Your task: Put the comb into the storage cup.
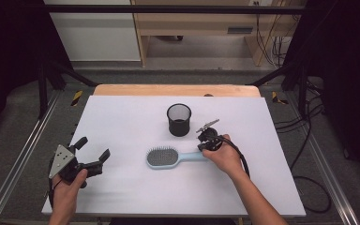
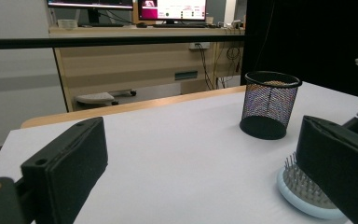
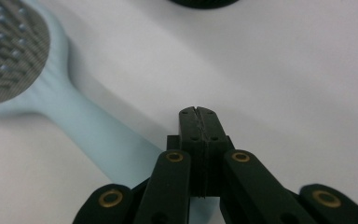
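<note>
Right tongs [image 3: 199,111] pressed together, empty, over brush handle end, nothing gripped yet. Left tongs [image 1: 92,149] apart, idle, left of hairbrush [image 1: 173,157]. I see hairbrush flat on table [image 1: 122,117], just before mesh cup [image 1: 178,120]. Pickup and any placing remain.

No text, label, brand or number can be read anywhere. The monitors [image 2: 172,9] at the upper middle of the left gripper view show bright pages, but their writing is too small and blurred to make out.
</note>
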